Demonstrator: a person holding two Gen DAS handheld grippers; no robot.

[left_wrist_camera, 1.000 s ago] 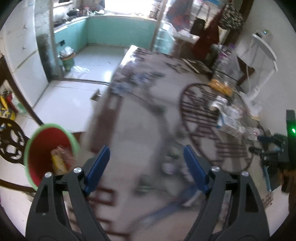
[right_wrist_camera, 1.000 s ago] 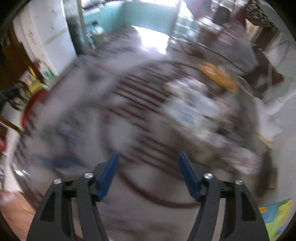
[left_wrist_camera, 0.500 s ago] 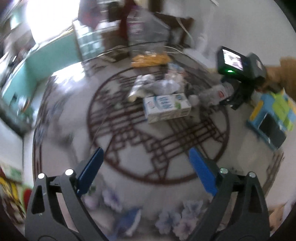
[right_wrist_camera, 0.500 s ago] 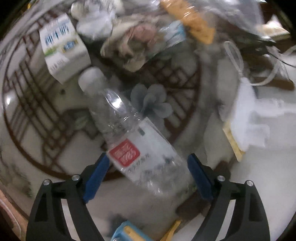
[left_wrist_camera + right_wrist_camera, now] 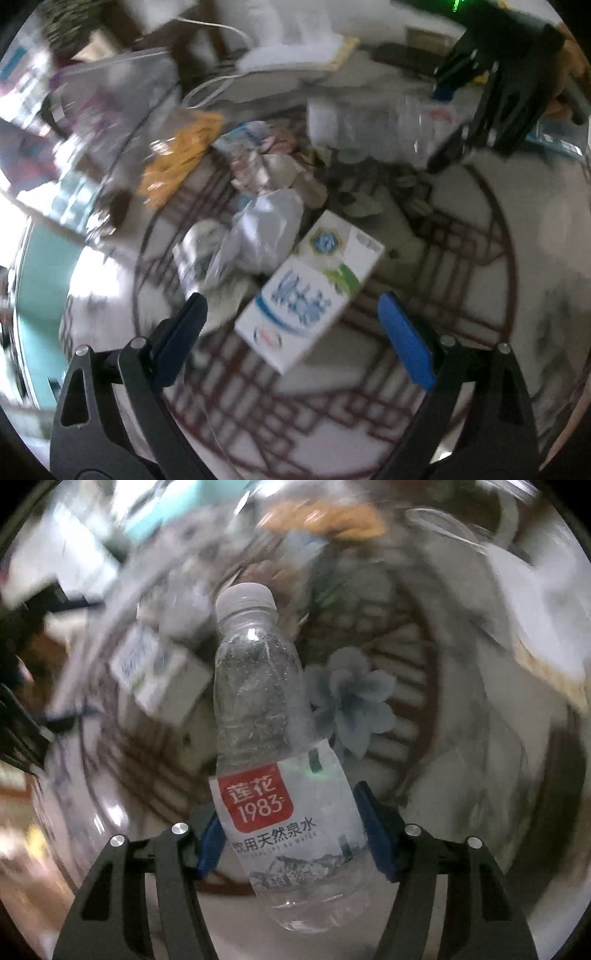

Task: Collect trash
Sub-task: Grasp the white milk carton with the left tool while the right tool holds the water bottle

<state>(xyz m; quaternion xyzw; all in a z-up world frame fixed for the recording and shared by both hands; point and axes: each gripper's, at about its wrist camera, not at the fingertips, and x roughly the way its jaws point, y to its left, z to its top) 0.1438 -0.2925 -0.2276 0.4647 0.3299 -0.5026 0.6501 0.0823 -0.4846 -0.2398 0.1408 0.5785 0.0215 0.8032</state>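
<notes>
One clear plastic bottle [image 5: 273, 738] lying between the blue pads [image 5: 373, 830] of the right tool [image 5: 288, 834], white cap pointing away from the camera, red-and-white label sitting level with the pads. Jaws closing at this moment, both pads lying against the label's sides, gripping the bottle. Showing again in the left wrist view as one bottle [image 5: 373, 122] at the far right of the table [image 5: 461, 295], with the right tool's black frame [image 5: 513, 92] beside it.

Hanging wide open above the table: the left tool [image 5: 291, 314], nothing between its two blue pads [image 5: 402, 343], nothing touched. Lying just beyond it, one white milk carton [image 5: 310, 295] with blue print, flat and set diagonally. Touching the carton's far corner, one crumpled grey plastic bag [image 5: 266, 229]; beside that, one whitish crumpled wrapper [image 5: 199, 243]. Farther off, a heap of crumpled pinkish wrappers [image 5: 266, 166], count not readable through the blur, and one bag of yellow-orange snacks [image 5: 181, 155] to its left.

Carrying all of it, a glossy pale table with one dark red lattice circle and one blue flower [image 5: 354, 698] printed just right of the bottle.
</notes>
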